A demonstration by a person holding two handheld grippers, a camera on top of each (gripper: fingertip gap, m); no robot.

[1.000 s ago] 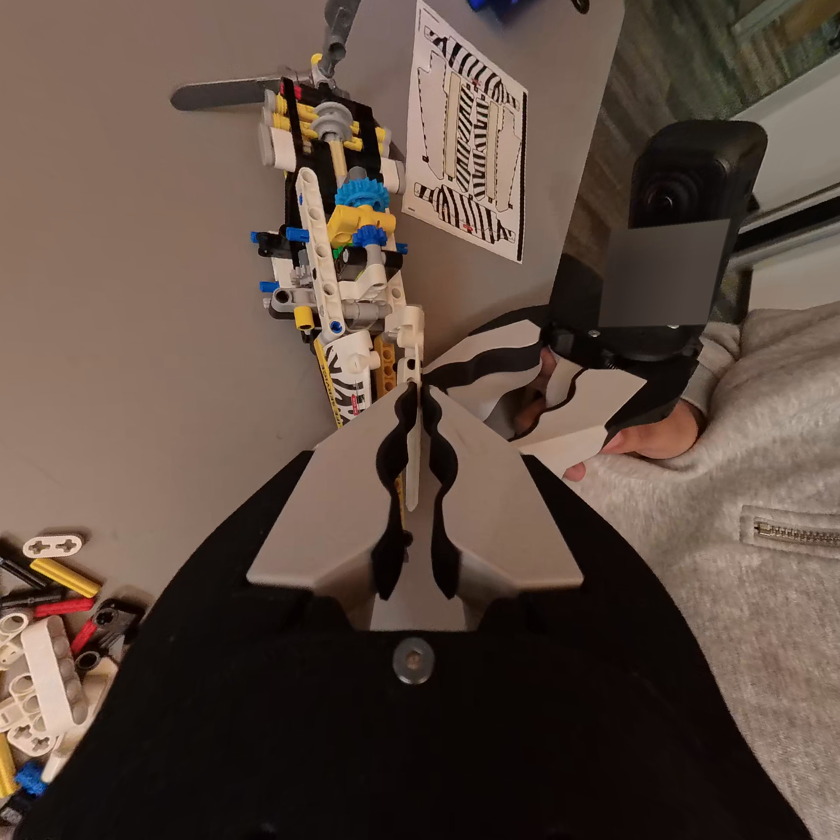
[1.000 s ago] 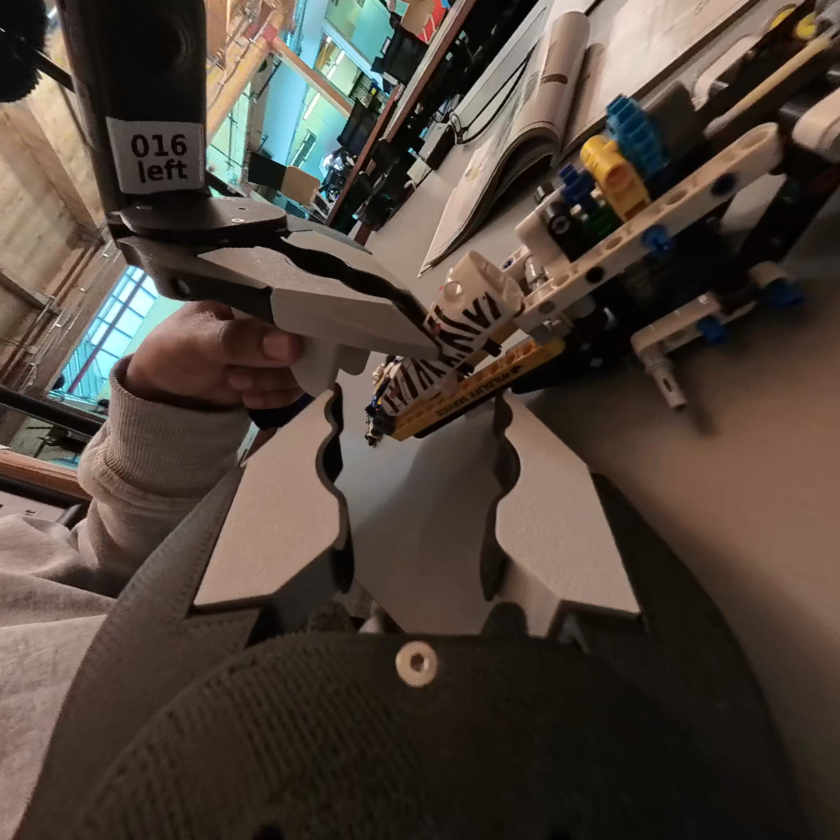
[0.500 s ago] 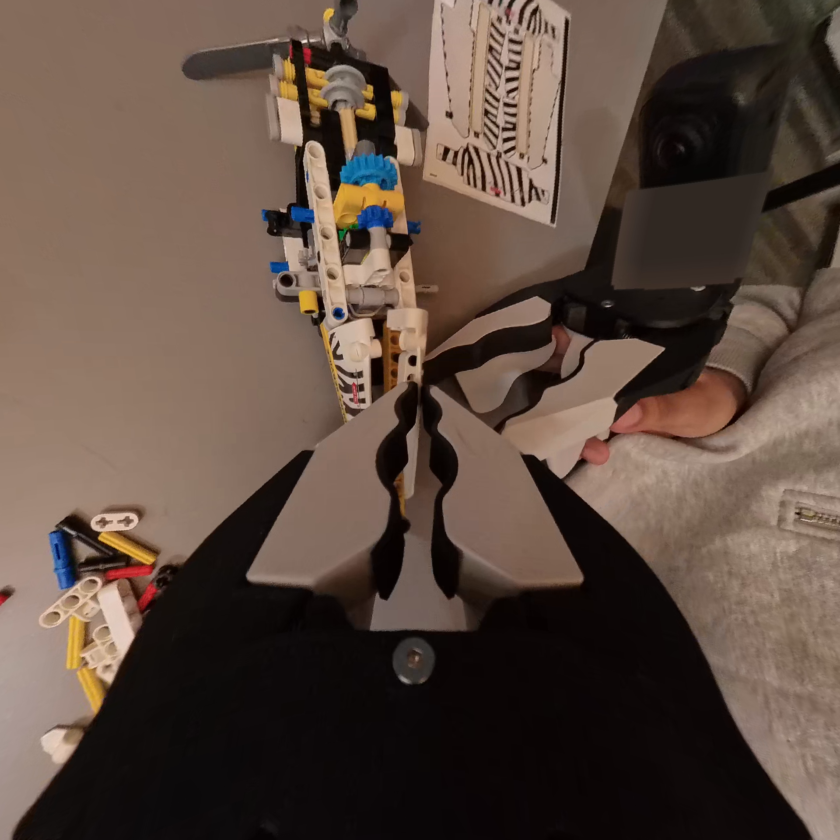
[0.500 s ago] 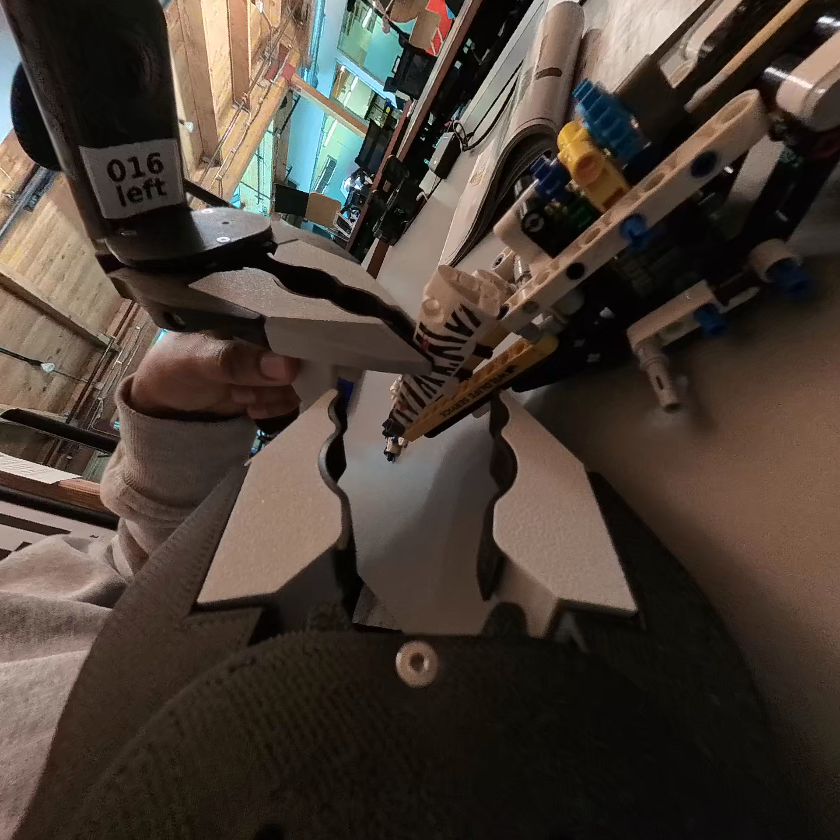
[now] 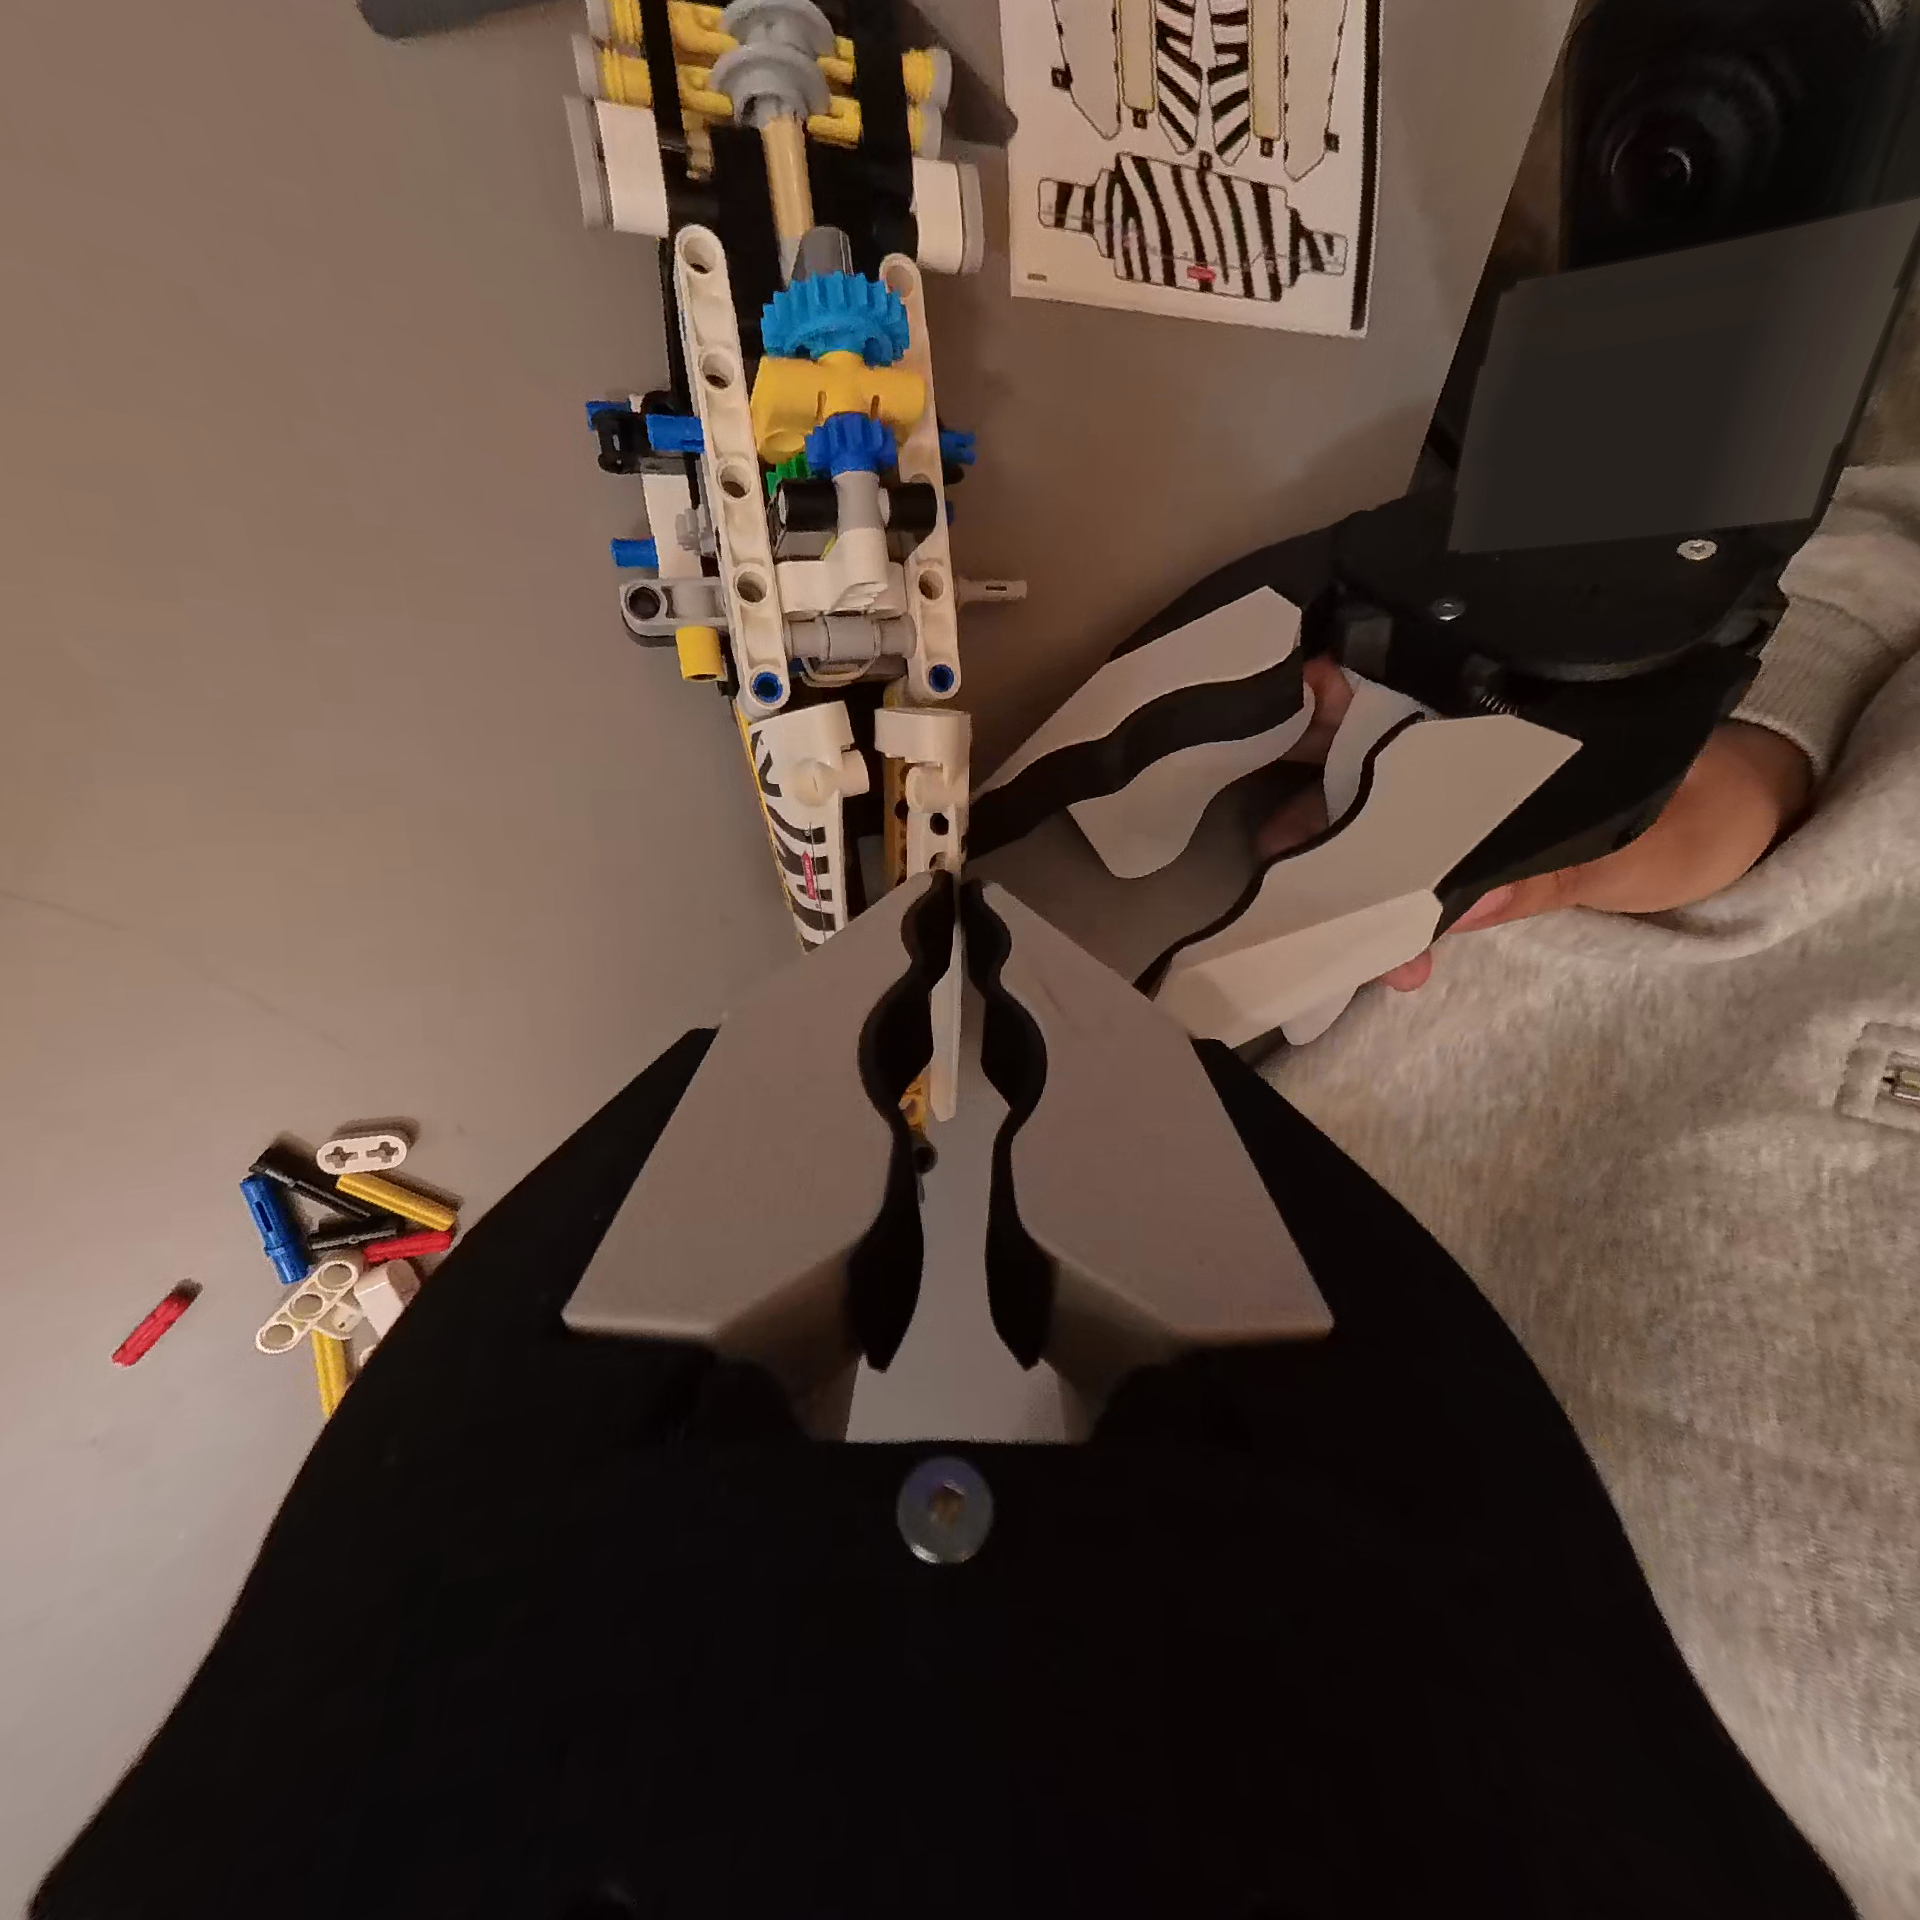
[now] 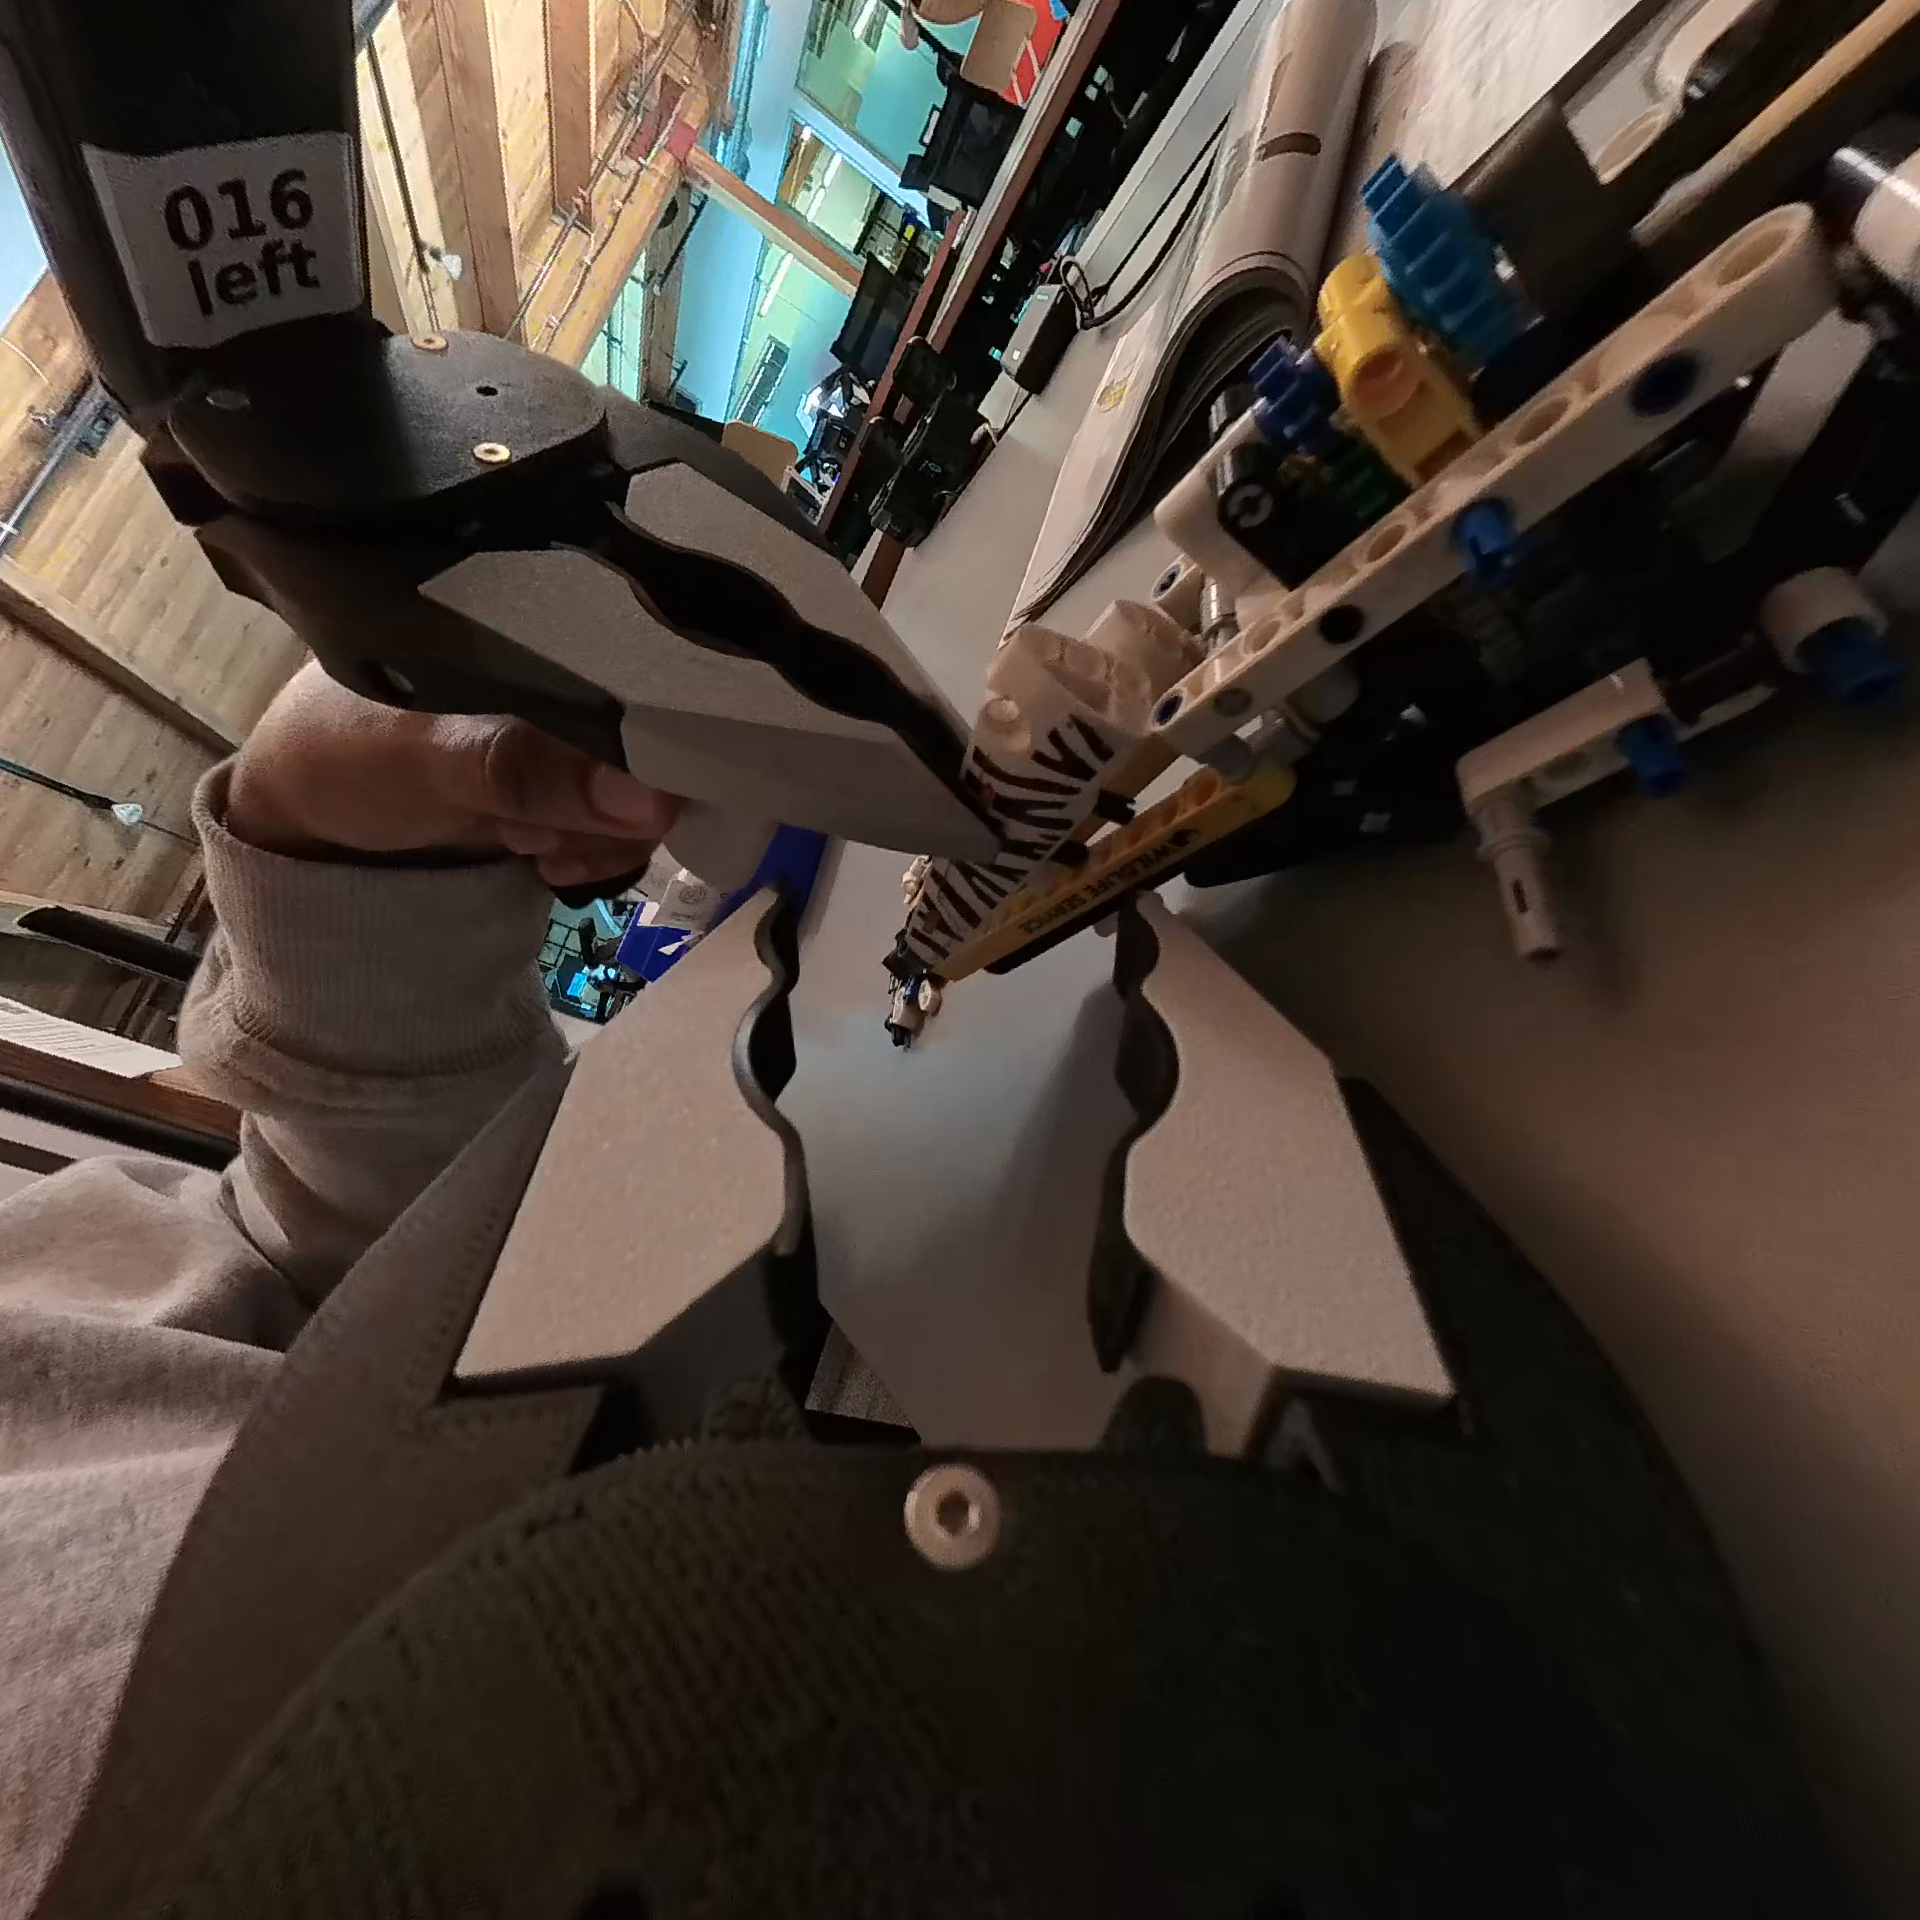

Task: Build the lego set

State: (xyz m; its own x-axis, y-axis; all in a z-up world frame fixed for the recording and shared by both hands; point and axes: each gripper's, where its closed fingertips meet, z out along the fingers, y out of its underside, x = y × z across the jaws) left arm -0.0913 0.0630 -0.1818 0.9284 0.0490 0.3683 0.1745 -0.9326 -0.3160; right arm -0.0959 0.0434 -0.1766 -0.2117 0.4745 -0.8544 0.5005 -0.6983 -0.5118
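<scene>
The part-built lego model (image 5: 821, 416), with white beams, blue gears and a yellow hub, lies on the grey table (image 5: 260, 623). Its tail end has a zebra-striped panel (image 5: 805, 862) and a yellow beam. My left gripper (image 5: 951, 894) is shut on a thin white piece (image 5: 945, 1008) at that tail end. My right gripper (image 5: 1081, 894) is open and empty just right of the tail. In the right wrist view, my right gripper (image 6: 951, 914) stands open below the striped panel (image 6: 997, 831) and yellow beam (image 6: 1122, 873), with the left gripper (image 6: 966, 810) closed on the model (image 6: 1455, 499).
A zebra sticker sheet (image 5: 1184, 156) lies right of the model. A pile of loose pieces (image 5: 332, 1236) and a red pin (image 5: 156, 1322) lie at the left. An open booklet (image 6: 1226, 260) lies beyond the model. A person's grey sleeve (image 5: 1558, 1247) fills the right side. Left and right tips are no more than a few centimetres apart. My right gripper's tips are some 15 cm from the red pin (image 5: 156, 1322).
The left gripper stays shut on the tail while the model now appears nearer and straighter in its view. The right gripper stays open and has come closer to the tail.
</scene>
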